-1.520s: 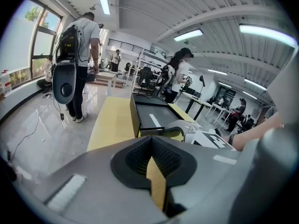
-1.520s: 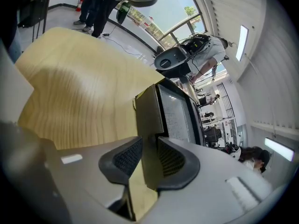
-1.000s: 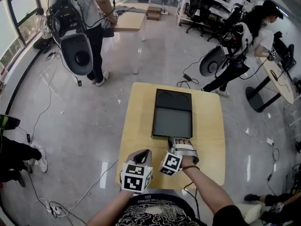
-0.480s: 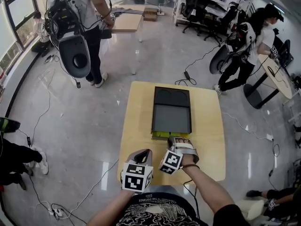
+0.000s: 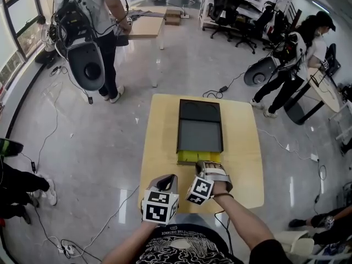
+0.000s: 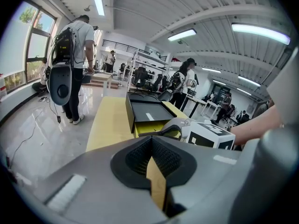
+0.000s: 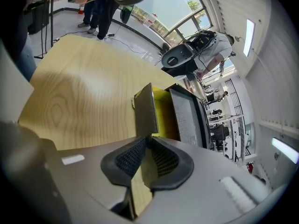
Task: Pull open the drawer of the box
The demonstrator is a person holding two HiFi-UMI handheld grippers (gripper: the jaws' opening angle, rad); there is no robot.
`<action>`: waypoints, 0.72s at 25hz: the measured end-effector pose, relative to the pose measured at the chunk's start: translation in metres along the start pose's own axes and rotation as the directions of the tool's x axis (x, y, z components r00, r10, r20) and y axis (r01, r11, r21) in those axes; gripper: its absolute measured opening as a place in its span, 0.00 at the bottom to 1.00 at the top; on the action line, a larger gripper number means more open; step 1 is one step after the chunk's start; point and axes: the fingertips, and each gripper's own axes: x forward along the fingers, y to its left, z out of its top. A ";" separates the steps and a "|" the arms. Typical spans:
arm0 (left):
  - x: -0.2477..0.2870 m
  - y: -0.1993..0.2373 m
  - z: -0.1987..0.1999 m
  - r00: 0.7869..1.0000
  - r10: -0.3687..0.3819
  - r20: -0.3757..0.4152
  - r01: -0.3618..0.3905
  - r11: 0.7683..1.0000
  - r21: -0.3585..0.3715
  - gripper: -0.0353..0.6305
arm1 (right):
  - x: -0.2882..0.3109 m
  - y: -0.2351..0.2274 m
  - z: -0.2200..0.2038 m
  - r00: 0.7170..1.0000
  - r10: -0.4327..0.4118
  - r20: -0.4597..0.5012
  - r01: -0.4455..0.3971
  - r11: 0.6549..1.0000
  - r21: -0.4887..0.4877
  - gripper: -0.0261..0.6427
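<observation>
At the head view's lower centre, the left gripper (image 5: 168,179) and right gripper (image 5: 209,165) are grey shells, each bearing a black-and-white marker cube (image 5: 159,207). Black ribbed pads (image 6: 166,160) line both. The shirt (image 5: 176,249) is black, white-patterned.

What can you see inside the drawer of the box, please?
Only bare yellow lining shows in the opened part of the drawer; no contents are visible. The rest is hidden inside the box.

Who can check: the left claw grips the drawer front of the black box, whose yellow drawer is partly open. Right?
No: the right claw grips the drawer front of the black box, whose yellow drawer is partly open; the right gripper view shows it.
</observation>
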 end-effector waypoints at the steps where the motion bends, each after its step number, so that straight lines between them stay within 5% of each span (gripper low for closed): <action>1: -0.005 -0.007 -0.001 1.000 -0.002 0.000 0.002 1.000 0.002 0.08 | -0.008 0.003 -0.003 1.000 0.000 -0.001 0.000 1.000 0.002 0.11; 6: -0.016 -0.037 -0.009 1.000 -0.009 -0.004 0.009 1.000 0.006 0.08 | -0.032 0.011 -0.027 1.000 -0.010 -0.007 0.010 1.000 0.010 0.11; 11: -0.053 -0.008 -0.011 1.000 -0.008 -0.011 0.008 1.000 -0.004 0.08 | -0.054 0.020 0.013 1.000 0.004 -0.012 -0.004 1.000 -0.002 0.11; 18: -0.096 0.020 -0.078 1.000 -0.022 -0.001 0.022 1.000 0.006 0.08 | -0.069 0.101 0.057 1.000 0.002 -0.019 -0.002 1.000 0.001 0.11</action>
